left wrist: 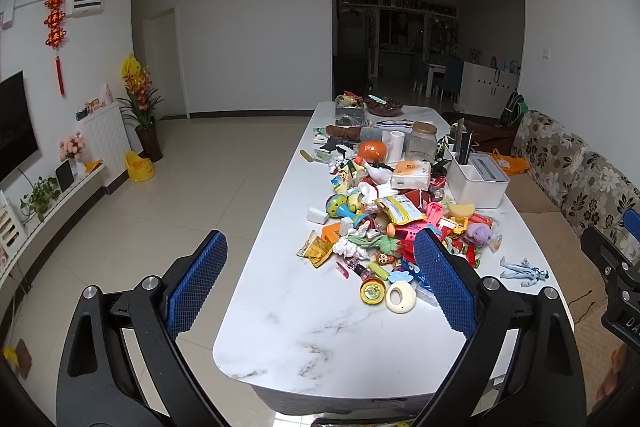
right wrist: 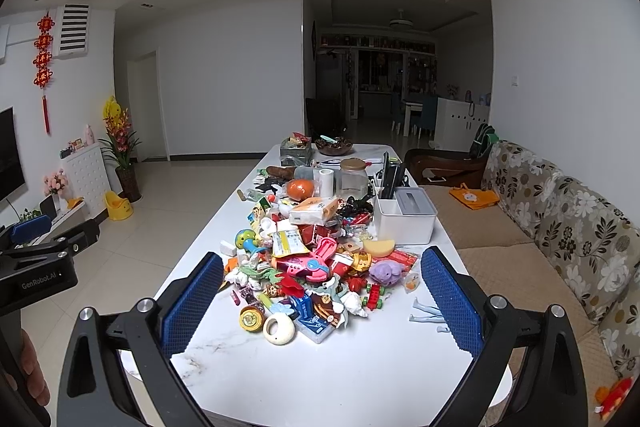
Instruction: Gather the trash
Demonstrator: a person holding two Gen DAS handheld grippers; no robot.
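White marble table [right wrist: 360, 367], trash pile [right wrist: 304, 259] beyond both empty, spread tongs [left wrist: 320, 279] [right wrist: 320, 295].

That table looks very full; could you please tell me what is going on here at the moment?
A person holds a gripper in each hand over the near end of a long white table. The left gripper and the right gripper are both open and hold nothing. A heap of toys and wrappers lies down the middle, beside a white box. Nothing has been picked up yet.
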